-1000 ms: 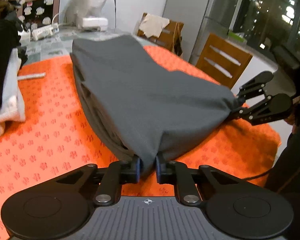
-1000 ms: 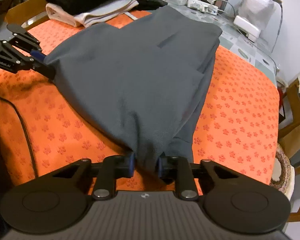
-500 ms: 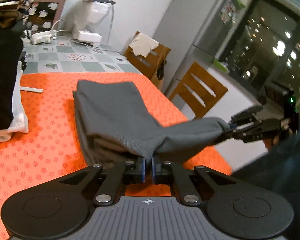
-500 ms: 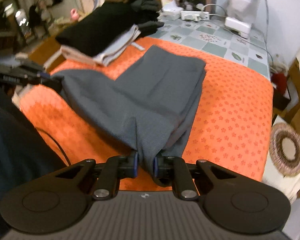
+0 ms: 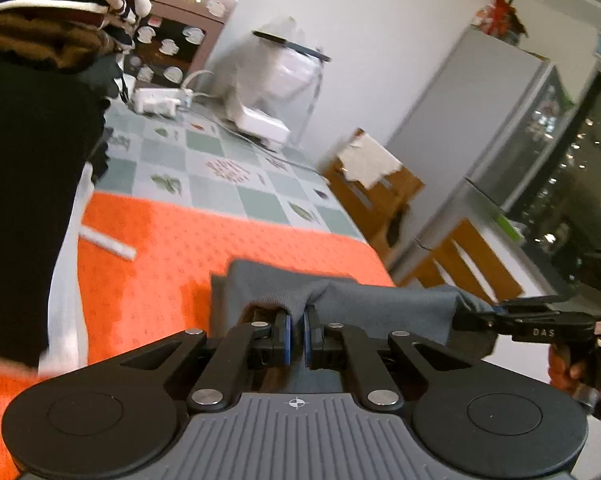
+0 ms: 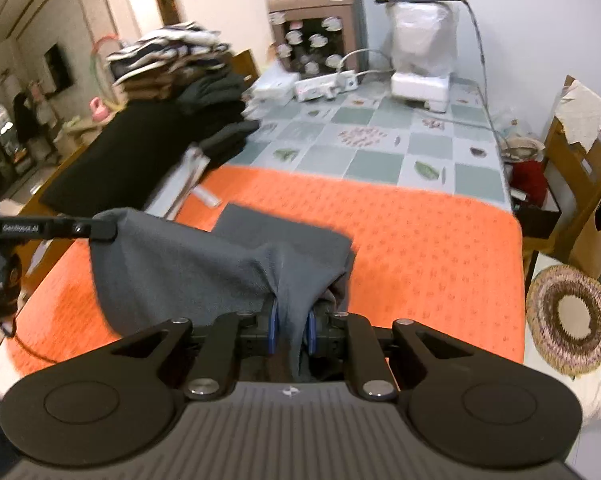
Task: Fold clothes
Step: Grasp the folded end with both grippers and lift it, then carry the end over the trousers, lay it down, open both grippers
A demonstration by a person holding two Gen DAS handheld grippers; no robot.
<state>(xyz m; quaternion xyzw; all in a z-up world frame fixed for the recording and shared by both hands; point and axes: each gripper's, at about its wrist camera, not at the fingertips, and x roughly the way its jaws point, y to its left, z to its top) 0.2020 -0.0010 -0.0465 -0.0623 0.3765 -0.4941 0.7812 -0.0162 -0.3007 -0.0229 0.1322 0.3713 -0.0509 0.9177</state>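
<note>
Now both hand-held grippers (image 5: 296, 330) (image 6: 291, 330) clamp grey garment (image 6: 188, 264), apparently lifted off orange cloth (image 6: 420, 240).

Home dining room, fridge (image 5: 496, 120), wooden chairs (image 5: 374, 196), tiled tablecloth (image 6: 380, 136), stacked laundry (image 6: 168, 68)

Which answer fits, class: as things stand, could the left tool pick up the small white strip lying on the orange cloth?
Probably not yet. The left tool is shut on the grey garment, so it has no free grip. The white strip itself lies uncovered on the orange cloth.
</note>
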